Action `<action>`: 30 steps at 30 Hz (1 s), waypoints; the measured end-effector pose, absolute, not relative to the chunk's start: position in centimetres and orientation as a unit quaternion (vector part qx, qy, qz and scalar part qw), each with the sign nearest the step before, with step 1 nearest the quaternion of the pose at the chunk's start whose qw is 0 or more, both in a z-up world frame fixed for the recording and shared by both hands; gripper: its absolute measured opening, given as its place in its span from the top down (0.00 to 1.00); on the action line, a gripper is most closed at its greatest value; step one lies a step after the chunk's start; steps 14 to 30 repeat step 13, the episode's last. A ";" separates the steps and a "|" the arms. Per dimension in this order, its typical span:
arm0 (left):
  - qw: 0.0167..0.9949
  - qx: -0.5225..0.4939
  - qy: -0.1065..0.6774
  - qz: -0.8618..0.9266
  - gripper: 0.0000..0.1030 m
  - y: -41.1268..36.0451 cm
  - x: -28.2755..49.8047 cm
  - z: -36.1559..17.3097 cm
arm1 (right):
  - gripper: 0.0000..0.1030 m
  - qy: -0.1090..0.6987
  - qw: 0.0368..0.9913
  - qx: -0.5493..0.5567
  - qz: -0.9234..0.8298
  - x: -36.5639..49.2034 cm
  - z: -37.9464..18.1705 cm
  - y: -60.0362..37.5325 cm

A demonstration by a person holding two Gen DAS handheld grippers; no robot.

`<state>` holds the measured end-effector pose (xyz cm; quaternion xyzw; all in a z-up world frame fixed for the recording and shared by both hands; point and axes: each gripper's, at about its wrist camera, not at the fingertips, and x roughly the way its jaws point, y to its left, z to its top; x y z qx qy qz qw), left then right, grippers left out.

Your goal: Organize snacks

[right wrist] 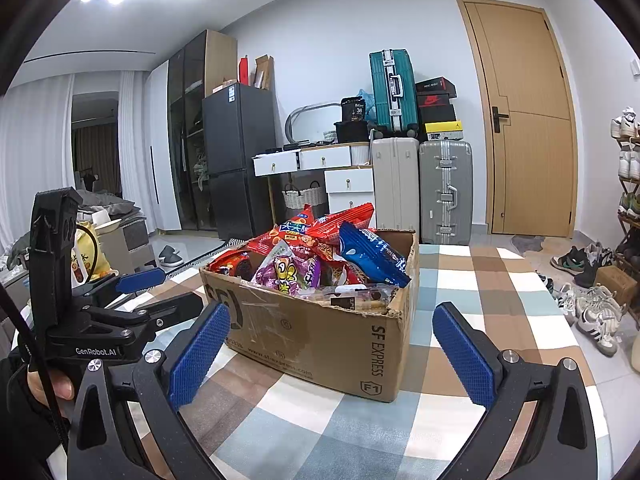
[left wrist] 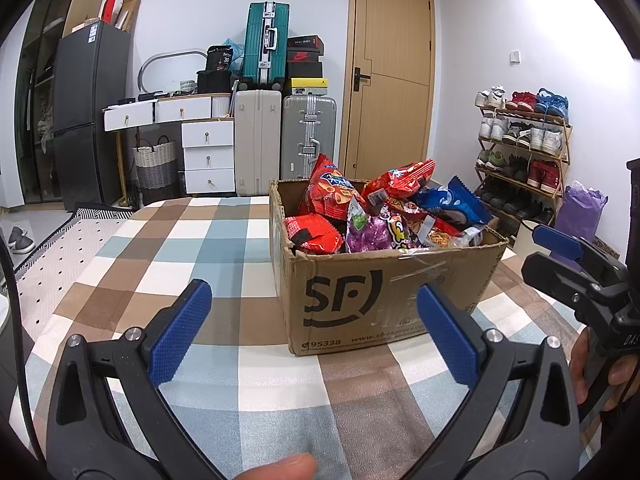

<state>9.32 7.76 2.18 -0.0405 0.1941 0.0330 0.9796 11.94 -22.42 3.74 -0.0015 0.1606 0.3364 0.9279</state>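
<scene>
1. A checked cloth (left wrist: 224, 240) in brown, blue and white is covering the table, with bare cloth lying between both tools and the box.
2. A cardboard box (left wrist: 384, 300) printed "SF" is sitting on the cloth, open at the top, its flaps (right wrist: 404, 240) standing up around the rim.
3. Snack packets are heaping above the rim: red bags (left wrist: 332, 192), a blue packet (right wrist: 372, 256) leaning toward the right side, and a purple packet (right wrist: 288, 272) lying near the front.
4. The left hand-held gripper (left wrist: 314, 324) is hovering low in front of the box, its blue pads (left wrist: 180, 332) spread wide apart and gripping nothing.
5. The right hand-held gripper (right wrist: 330, 350) is pointing at the box corner, its pads likewise apart and empty, with the left tool showing at its side.
6. Behind the table, suitcases (left wrist: 308, 144), a white drawer unit (left wrist: 208, 156), a dark fridge (left wrist: 88, 112) and a shoe rack (left wrist: 524, 148) are lining the wall by the door (left wrist: 392, 76).
</scene>
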 end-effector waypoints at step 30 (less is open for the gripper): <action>0.980 -0.040 0.193 0.031 0.01 7.9 9.4 2.0 | 0.00 0.160 0.928 -0.002 0.337 11.9 3.7 -22.3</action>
